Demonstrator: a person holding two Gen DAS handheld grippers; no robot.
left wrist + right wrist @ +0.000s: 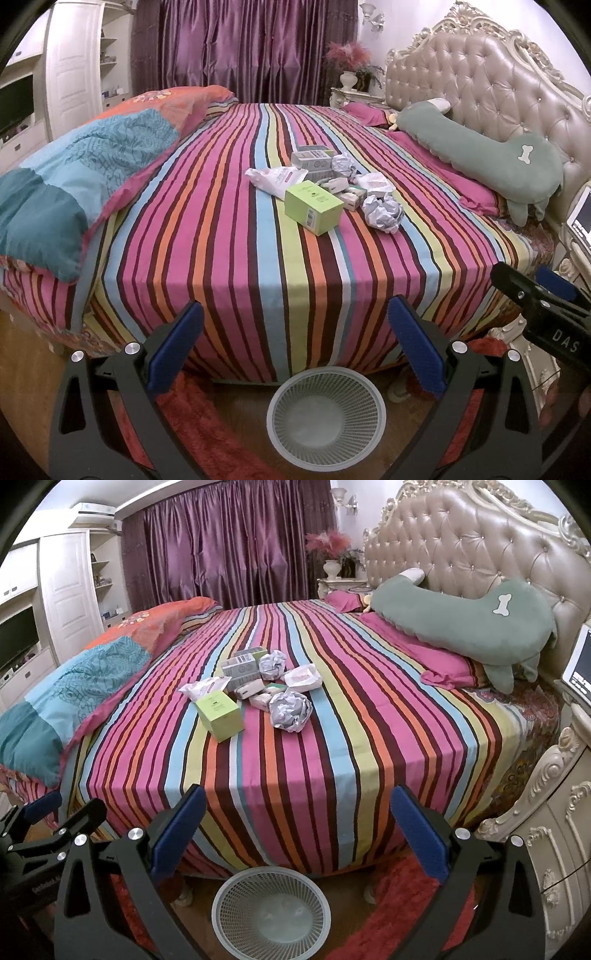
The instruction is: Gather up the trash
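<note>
Both grippers, left gripper (295,347) and right gripper (297,830), gape empty above one basket (326,446); two paper balls (382,213) on bed (240,229).

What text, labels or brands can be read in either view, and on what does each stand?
"DAS": on the right gripper body, cut off at the frame edge.
Left gripper body: white lettering, too blurred to read.
Green box, grey boxes, white packet: print too small.
Screen: blurred.

Boxes, crumpled paper (290,709) clustered mid-bed; basket (271,912) empty.
</note>
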